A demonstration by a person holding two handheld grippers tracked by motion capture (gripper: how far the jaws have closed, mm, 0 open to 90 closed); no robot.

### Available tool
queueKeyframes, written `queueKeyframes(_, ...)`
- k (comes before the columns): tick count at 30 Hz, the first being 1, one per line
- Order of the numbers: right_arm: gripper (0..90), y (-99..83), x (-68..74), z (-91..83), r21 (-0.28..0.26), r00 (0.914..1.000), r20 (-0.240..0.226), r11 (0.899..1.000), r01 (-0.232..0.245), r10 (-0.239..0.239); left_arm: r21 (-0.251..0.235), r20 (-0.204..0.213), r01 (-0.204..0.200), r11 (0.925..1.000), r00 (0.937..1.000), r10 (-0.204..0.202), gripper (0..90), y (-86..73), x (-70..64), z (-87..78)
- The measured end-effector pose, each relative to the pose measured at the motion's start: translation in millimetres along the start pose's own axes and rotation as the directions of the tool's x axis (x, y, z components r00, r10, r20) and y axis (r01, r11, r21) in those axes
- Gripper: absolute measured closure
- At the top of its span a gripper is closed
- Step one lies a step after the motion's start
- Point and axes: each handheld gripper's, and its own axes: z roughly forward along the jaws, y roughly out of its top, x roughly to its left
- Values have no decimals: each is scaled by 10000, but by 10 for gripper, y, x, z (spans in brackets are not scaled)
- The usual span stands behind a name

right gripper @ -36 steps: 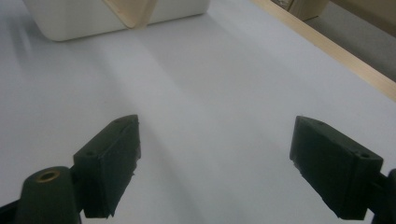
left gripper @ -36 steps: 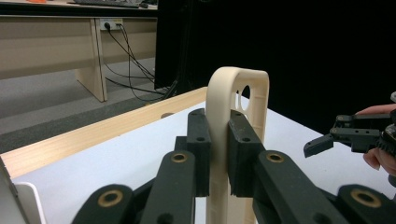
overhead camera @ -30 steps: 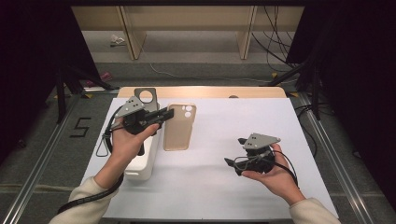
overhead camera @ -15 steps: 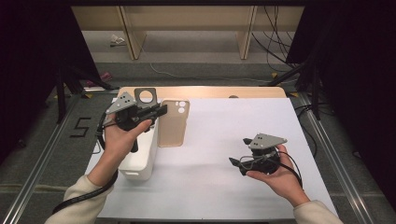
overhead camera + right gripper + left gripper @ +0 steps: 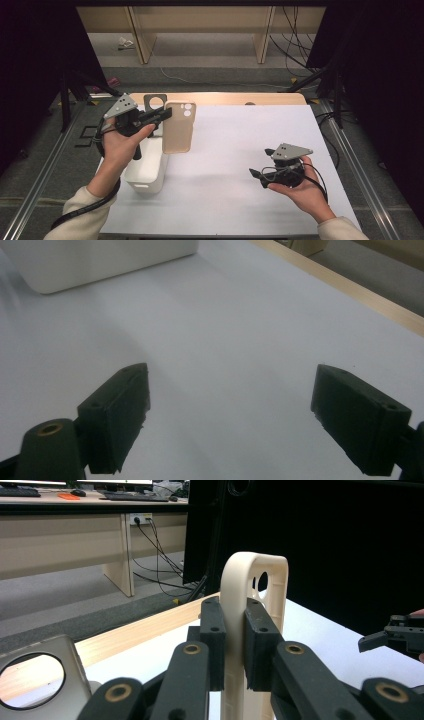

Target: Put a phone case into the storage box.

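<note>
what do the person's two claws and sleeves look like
Both claws are black, each topped by a grey three-cornered plate with small dark dots. The left claw has black linkage arms with brass-coloured pivots and blocky black pads with small holes. The right claw has the same blocky pads. A black cable trails from the left one. The sleeves are cream.

The person's left hand (image 5: 120, 142) holds the left gripper (image 5: 162, 115) raised at the far left, its jaws pressed together and pointing right. The right hand (image 5: 300, 187) holds the right gripper (image 5: 256, 175) low at the near right, jaws spread wide, pointing left.
</note>
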Motion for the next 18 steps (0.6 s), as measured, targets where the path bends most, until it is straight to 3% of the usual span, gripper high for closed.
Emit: queueKeyframes(18,168,-58,-59,-90,-101,9995,225,9997,-219,221,-100,-304,-52,9999,9995,49,810,60,154,-115)
